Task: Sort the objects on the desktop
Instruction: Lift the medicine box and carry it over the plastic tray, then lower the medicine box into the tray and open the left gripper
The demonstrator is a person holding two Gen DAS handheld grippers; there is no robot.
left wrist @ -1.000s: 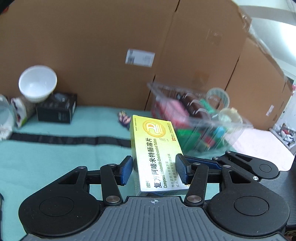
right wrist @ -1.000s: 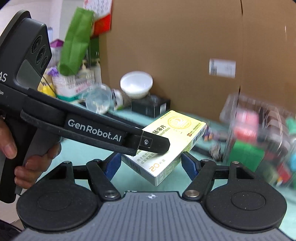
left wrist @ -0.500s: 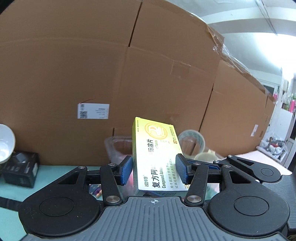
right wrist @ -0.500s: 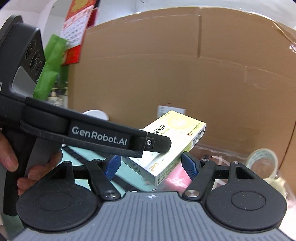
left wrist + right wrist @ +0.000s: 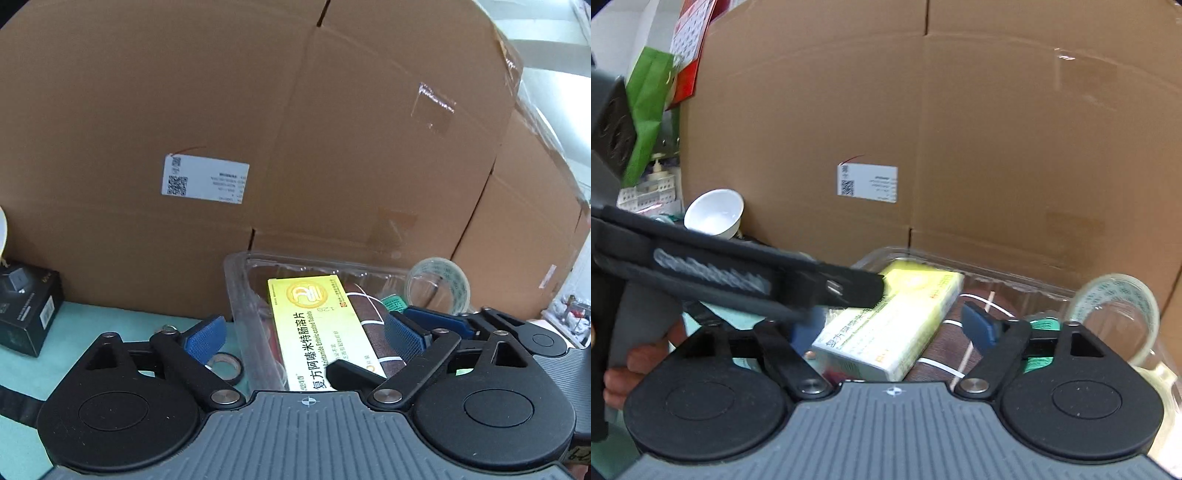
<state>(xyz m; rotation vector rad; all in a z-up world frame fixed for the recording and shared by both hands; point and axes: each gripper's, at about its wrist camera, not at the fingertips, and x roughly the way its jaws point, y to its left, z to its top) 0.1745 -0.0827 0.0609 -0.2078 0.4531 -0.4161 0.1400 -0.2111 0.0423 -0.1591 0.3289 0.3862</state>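
Observation:
A yellow medicine box [image 5: 314,332] lies inside the clear plastic bin [image 5: 240,291], on top of a brown packet [image 5: 369,325]. My left gripper [image 5: 304,334] is open wide, its blue pads on either side of the box and apart from it. In the right wrist view the same box [image 5: 897,321] lies in the bin [image 5: 1015,277]. My right gripper [image 5: 890,325] is open over the bin with nothing between its pads. The left gripper's finger [image 5: 738,269] crosses that view, blurred.
Large cardboard boxes [image 5: 258,129] stand right behind the bin. A clear tape roll [image 5: 439,284] sits at the bin's right end. A black box [image 5: 26,310] and a small tape roll [image 5: 223,369] lie on the teal cloth. A white bowl [image 5: 714,212] is at the left.
My left gripper has opened and let go of the yellow box, which now lies in the bin. Both grippers have dropped lower over the bin.

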